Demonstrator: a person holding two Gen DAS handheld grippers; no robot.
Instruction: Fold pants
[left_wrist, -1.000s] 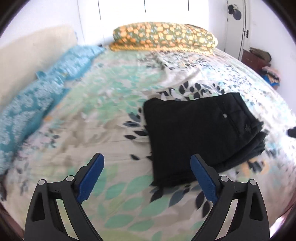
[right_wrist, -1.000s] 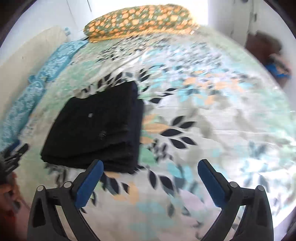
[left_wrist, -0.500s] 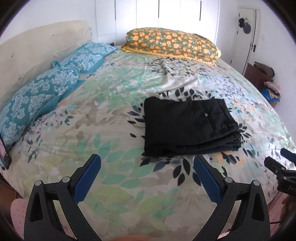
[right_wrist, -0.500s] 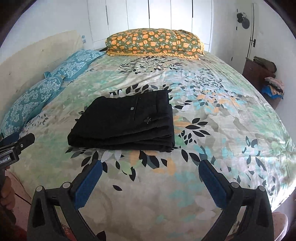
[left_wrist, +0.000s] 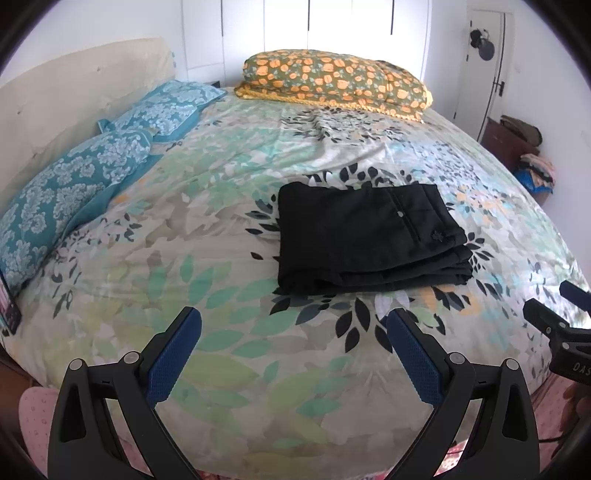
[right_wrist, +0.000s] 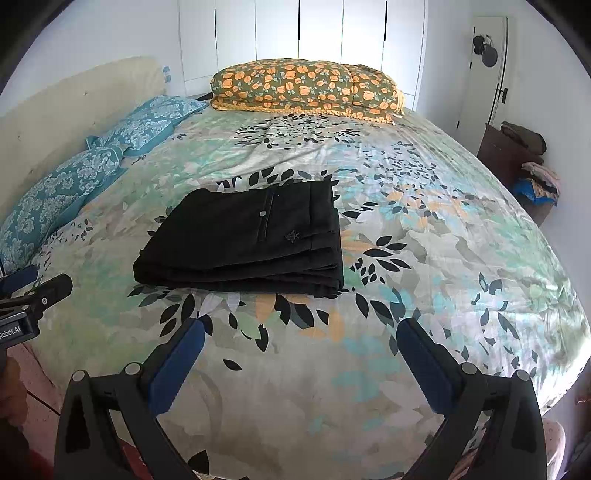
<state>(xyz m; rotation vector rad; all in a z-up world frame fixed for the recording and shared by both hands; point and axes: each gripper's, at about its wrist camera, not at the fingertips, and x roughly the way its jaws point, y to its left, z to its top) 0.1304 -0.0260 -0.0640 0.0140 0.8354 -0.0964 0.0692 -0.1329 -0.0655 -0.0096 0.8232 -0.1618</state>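
The left gripper (left_wrist: 293, 354), black-framed with ribbed blue pads, has its jaws spread wide and holds nothing; it hangs above the near edge of the bed, apart from any cloth. The right gripper (right_wrist: 301, 363), of the same make, is likewise wide apart and empty above that same near edge, a little further toward the bed's right side. Each shows at the margin of the other's view, so the two are side by side.

The black folded pants (left_wrist: 369, 236) lie as a compact rectangular stack on the leaf-patterned floral bedspread (left_wrist: 221, 229), about midway between the bed's left and right edges and nearer the near edge than the far one. Several layers show along the stack's near side, and a back pocket with its button faces up. That neat layering suggests the folding is finished, which would explain why both tools are empty and clear of the bundle.

Two teal patterned pillows (left_wrist: 74, 192) line the left edge by the cream headboard (left_wrist: 74, 96), and an orange-flowered olive pillow (left_wrist: 332, 81) sits at the far edge, all well apart from the stack.
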